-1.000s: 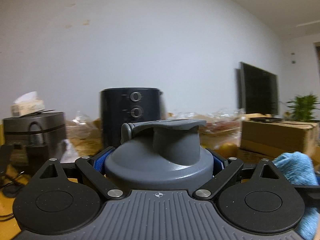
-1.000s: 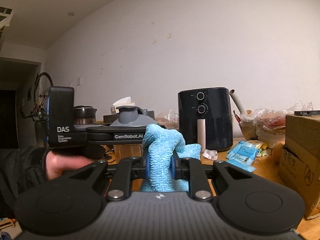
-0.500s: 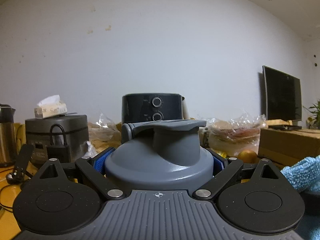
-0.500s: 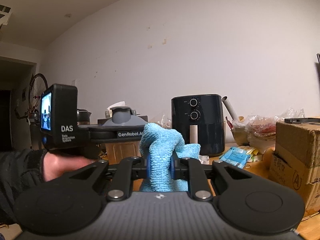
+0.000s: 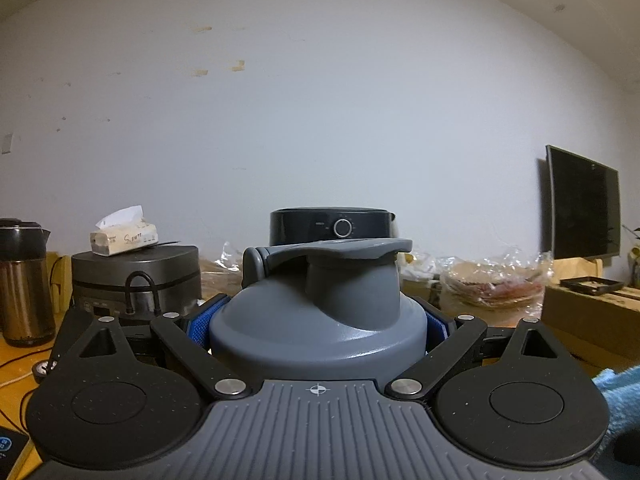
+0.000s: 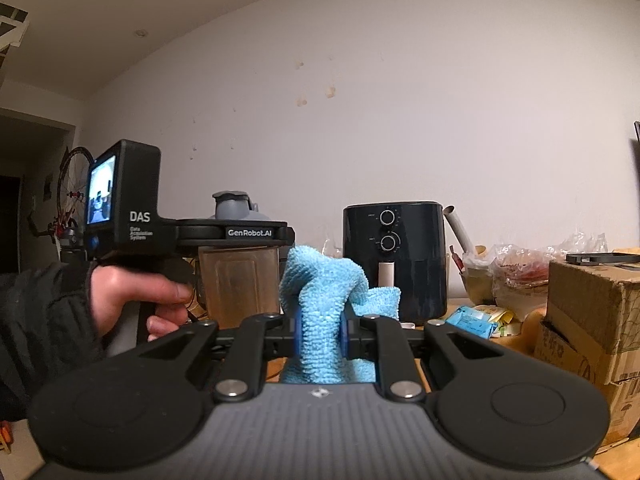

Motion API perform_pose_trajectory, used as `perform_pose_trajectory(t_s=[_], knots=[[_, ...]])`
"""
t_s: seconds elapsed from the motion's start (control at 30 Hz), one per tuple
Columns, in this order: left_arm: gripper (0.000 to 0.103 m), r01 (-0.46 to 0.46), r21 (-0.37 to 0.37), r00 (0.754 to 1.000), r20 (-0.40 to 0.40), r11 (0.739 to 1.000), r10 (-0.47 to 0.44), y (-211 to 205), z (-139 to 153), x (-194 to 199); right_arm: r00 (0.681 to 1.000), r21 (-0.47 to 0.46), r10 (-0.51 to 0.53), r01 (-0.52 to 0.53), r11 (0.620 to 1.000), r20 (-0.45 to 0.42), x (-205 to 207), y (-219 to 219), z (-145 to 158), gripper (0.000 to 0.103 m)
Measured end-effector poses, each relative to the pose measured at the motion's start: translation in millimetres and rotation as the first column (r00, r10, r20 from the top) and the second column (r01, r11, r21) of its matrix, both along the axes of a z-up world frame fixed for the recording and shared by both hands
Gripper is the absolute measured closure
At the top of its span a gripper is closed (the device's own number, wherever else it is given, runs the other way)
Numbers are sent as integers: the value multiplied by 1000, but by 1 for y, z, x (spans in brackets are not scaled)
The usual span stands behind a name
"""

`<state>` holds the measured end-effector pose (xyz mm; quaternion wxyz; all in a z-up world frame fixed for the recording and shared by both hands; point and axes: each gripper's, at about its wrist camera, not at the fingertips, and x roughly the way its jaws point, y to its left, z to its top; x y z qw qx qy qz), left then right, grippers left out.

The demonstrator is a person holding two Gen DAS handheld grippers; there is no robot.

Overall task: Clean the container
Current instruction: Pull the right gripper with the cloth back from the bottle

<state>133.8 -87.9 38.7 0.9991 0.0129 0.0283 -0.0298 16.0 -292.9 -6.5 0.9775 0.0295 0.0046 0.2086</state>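
The container [image 5: 316,320] is held upright in the left gripper [image 5: 318,322], its long axis vertical and its grey flip-top lid [image 5: 332,248] uppermost; the blue pads are pressed against both sides just under the lid's dome. In the right wrist view the same container [image 6: 239,284] is seen clear of the desk [image 6: 460,304], with its translucent brownish body hanging below the gripper's arms and its base cut off from view by the right gripper's frame. The left gripper is grasped by a hand [image 6: 136,300] in a dark sleeve. A light blue cloth [image 6: 326,320] is pinched in the narrowly closed right gripper [image 6: 322,334], a bunched fold standing above the pads and the rest hanging below them; the cloth lies just beside the container's body, and whether the two touch cannot be told. Toward the desk's far edge, against the wall, a dark air fryer [image 6: 394,260] is stood, with a rice cooker [image 5: 136,276], a tissue pack [image 5: 124,236] on top of it, and a kettle [image 5: 24,280] toward the far left corner. A cardboard box [image 6: 592,320] is set toward the right edge. Open air is left above the container, while the desk beyond is crowded with wrapped packets [image 6: 476,316], hard to make out.
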Motion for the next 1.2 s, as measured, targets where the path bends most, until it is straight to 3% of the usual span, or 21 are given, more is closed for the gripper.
perform_pose_trajectory(t_s=[0.77,1.03,1.2], knots=[[8,-25,-17,1000,1,1000,25,11,1,80,1000,8,-6,6,1000,-27,7,-1,-5,91],[8,-18,15,1000,12,1000,18,10,-8,111,999,7,-1,2,1000,-36,10,-1,-6,91],[8,-27,-7,1000,-10,1000,27,17,-16,133,999,10,-4,4,1000,-42,12,-3,-7,91]])
